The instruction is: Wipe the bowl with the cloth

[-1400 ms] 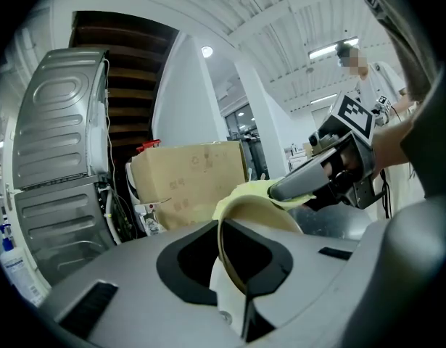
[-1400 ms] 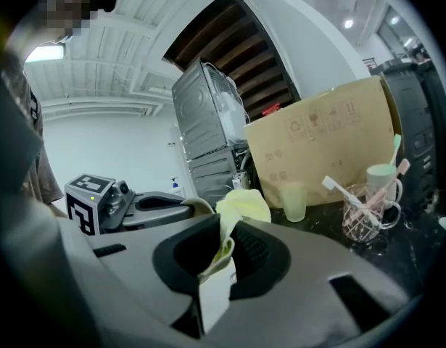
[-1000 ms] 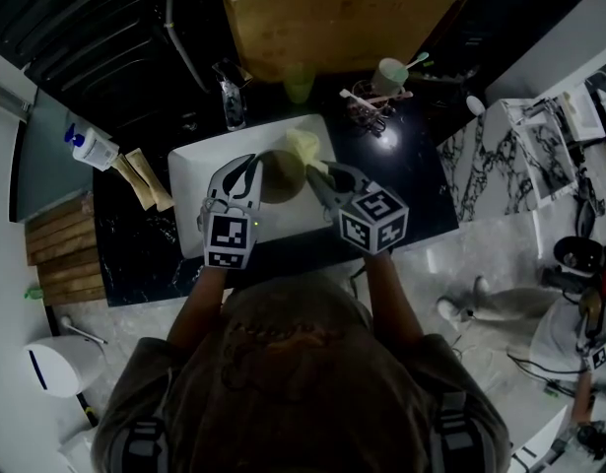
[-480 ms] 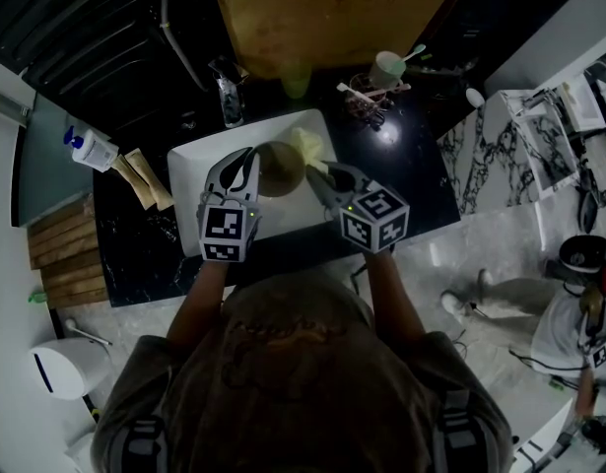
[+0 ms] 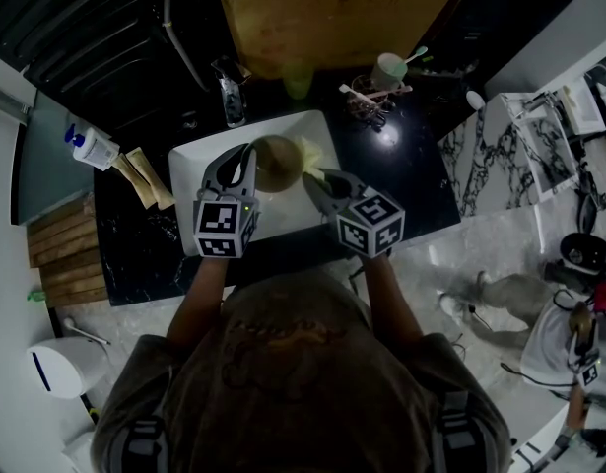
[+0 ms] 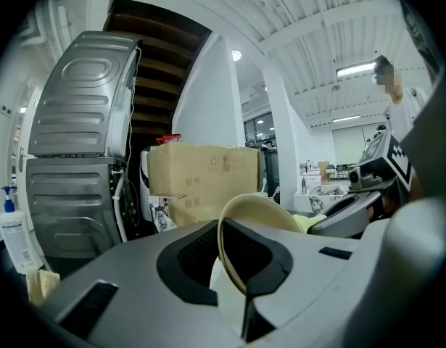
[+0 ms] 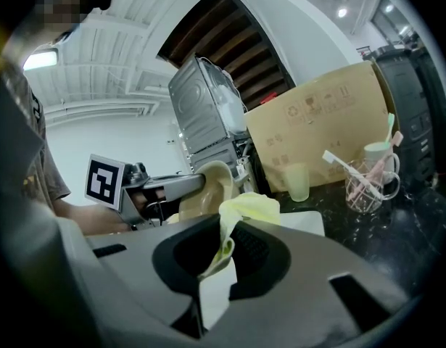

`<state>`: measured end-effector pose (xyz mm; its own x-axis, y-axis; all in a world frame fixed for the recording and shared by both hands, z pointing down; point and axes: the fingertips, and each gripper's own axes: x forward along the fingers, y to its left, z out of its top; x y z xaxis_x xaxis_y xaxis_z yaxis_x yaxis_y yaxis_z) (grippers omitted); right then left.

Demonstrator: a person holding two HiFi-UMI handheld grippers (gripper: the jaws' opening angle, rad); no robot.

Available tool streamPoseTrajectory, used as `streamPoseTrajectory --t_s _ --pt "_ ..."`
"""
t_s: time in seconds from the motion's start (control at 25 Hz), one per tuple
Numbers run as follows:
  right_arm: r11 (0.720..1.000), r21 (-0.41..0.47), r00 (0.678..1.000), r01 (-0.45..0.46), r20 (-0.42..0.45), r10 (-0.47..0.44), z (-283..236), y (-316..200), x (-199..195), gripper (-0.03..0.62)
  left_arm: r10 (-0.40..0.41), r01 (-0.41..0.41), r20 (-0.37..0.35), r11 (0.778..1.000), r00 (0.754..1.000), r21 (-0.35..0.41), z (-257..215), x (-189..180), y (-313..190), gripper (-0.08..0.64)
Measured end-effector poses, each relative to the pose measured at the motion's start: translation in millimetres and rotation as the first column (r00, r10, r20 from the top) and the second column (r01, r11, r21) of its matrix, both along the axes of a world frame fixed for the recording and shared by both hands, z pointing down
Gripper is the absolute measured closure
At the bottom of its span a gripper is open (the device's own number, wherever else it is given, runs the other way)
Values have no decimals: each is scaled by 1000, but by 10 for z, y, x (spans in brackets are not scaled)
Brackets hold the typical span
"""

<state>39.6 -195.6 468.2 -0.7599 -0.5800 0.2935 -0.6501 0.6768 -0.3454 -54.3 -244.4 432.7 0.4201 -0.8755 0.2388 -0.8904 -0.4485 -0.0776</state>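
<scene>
Gripping bowl point(image 5: 278, 163) rim, left gripper point(image 5: 245, 168) jaws pinched on it; bowl tilted above white tray point(image 5: 194, 180) on counter point(image 5: 406, 180). Yellow cloth point(image 5: 310, 151) clamped between right gripper point(image 5: 320, 180) jaws, just beside bowl.

Olive-brown short-sleeved T-shirt point(image 5: 293, 382), creased, faint darker print across the upper back, filling lower centre of head view. Grey straps with dark bands over both shoulders at bottom edge. Left gripper point(image 5: 245, 158): pale grey moulded shell, black textured fingers point(image 6: 260, 256), cube with black square markers on white. Right gripper point(image 5: 314, 178): same grey shell, black fingers point(image 7: 255, 261), matching marker cube. Loose sleeve hem at left edge of right gripper view.
</scene>
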Motion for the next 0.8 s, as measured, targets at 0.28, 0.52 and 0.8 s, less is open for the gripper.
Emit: streamPoseTrajectory --t_s 0.28,0.52,0.8 --pt "1000 -6 1000 12 8 -12 29 38 -82 566 -27 26 -43 999 999 -33 31 -54 -41 531" --pt "1000 -6 1000 -2 20 2 9 23 -78 566 -40 37 -86 998 996 -41 18 -44 -81 531" --pt "1000 -11 1000 6 20 -6 32 51 -143 566 -56 50 -120 997 991 -51 7 -54 -136 532"
